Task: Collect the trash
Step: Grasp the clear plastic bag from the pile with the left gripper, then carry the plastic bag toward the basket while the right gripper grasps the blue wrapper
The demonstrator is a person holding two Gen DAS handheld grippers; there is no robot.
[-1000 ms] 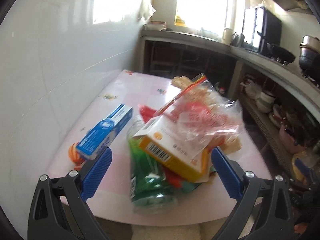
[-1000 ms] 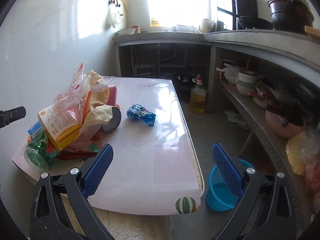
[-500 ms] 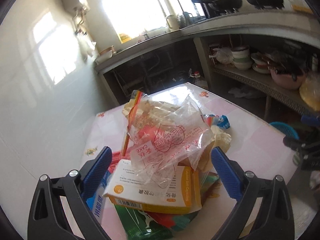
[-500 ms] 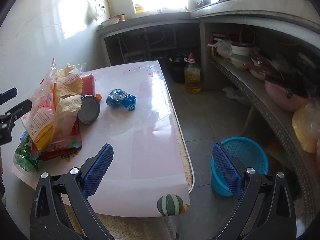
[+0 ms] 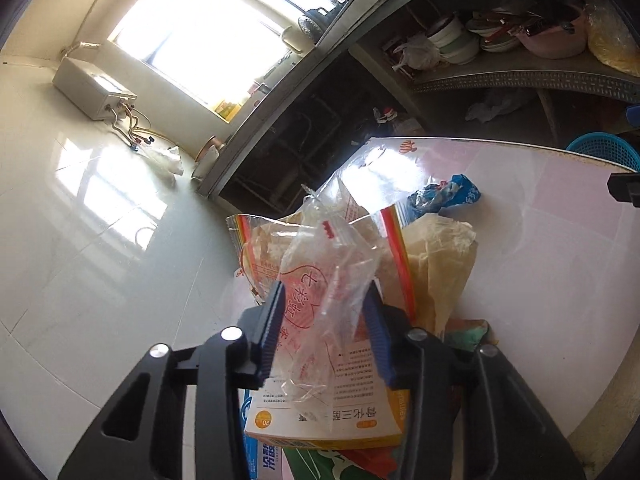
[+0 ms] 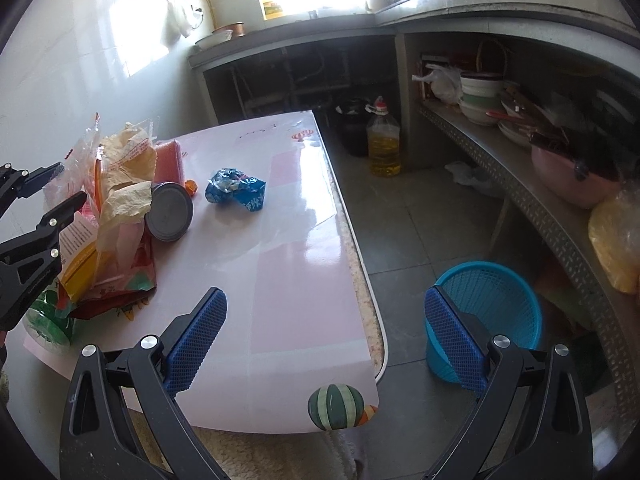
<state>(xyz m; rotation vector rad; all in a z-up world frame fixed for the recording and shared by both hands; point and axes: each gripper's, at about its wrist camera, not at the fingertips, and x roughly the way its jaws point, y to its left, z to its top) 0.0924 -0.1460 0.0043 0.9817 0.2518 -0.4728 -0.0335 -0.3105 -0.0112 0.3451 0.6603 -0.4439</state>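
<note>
A heap of trash lies on the left of the pink table [image 6: 300, 280]: a clear plastic bag [image 5: 328, 280] with red print on top, an orange-and-white box [image 5: 320, 412] under it, crumpled tan paper [image 5: 440, 256] and a green bottle [image 6: 48, 320]. My left gripper [image 5: 325, 292] is closing its jaws; the bag sits crumpled between the pads, which touch it on both sides. A crumpled blue wrapper [image 6: 236, 190] lies alone further out on the table. My right gripper [image 6: 325, 300] hangs open over the table's near edge with nothing between its fingers.
A blue mesh basket [image 6: 492, 308] stands on the floor right of the table. A grey round lid [image 6: 169, 216] and a pink sponge [image 6: 168, 160] sit by the heap. An oil bottle [image 6: 383, 144] stands under the counter. A tiled wall runs along the left.
My left gripper rolled, moved in over the heap, and its jaws went from wide open to narrow around the clear bag. The right gripper dipped slightly toward the table, still open.
</note>
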